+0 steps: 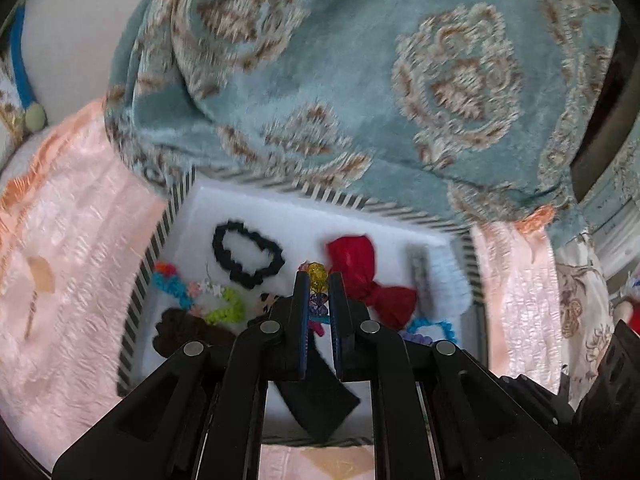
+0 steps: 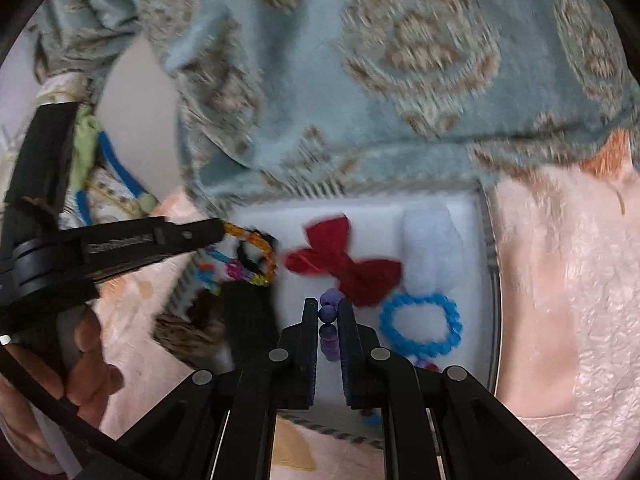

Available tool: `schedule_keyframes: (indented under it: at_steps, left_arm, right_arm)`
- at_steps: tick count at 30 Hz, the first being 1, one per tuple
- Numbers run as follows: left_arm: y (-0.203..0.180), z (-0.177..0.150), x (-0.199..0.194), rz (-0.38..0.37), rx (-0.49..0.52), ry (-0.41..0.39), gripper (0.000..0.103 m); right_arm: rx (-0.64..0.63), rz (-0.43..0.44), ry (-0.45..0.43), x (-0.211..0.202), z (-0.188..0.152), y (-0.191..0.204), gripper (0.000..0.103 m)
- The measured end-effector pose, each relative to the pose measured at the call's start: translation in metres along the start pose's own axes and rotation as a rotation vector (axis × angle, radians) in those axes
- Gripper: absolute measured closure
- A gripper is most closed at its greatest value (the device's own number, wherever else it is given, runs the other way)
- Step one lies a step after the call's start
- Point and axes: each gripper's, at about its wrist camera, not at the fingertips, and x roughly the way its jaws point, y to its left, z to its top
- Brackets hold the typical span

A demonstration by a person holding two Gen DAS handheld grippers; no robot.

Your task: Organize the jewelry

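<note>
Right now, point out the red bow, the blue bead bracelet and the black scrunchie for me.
red bow (image 2: 343,266): right wrist view, on the knot between its two lobes.
blue bead bracelet (image 2: 455,322): right wrist view, on its right-hand beads.
black scrunchie (image 1: 224,260): left wrist view, on its lower left band.

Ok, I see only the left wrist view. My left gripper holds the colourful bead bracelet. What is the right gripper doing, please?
Observer: The right gripper is shut on a purple bead string.
Operator: How does my bracelet look from there?
Observer: The colourful bracelet shows as an open loop at the tips of the left gripper.
Operator: I see only part of the blue bracelet. Is it whole?
Observer: Yes, the blue bead bracelet lies as a full ring close to the red bow.
</note>
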Motion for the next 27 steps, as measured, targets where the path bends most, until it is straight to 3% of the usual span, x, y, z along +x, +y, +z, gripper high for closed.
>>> schedule_keyframes:
  at_steps: [3,11,13,17,21,27]
  left_arm:
    - [0.009,-0.010,0.018,0.019,-0.012,0.037,0.095]
    - [0.021,-0.023,0.040,0.059,-0.050,0.064,0.094]
    - [0.018,-0.027,0.041,0.069,-0.038,0.068,0.091]
    - [0.017,-0.035,0.037,0.077,-0.033,0.066,0.076]
    - [0.015,-0.038,0.032,0.089,-0.033,0.056,0.061]
    - [0.016,-0.043,0.028,0.108,-0.023,0.056,0.058]
  right_arm:
    - [-0.005,-0.048,0.054,0.016,-0.011,-0.009,0.094]
    - [-0.038,-0.065,0.099,0.033,-0.017,-0.004,0.094]
    - [-0.033,-0.063,0.105,0.034,-0.020,-0.005,0.093]
    - [-0.031,-0.060,0.093,0.027,-0.026,-0.007,0.078]
    - [-0.032,-0.058,0.080,0.020,-0.028,-0.007,0.077]
    - [-0.014,-0.059,0.051,0.006,-0.029,-0.008,0.075]
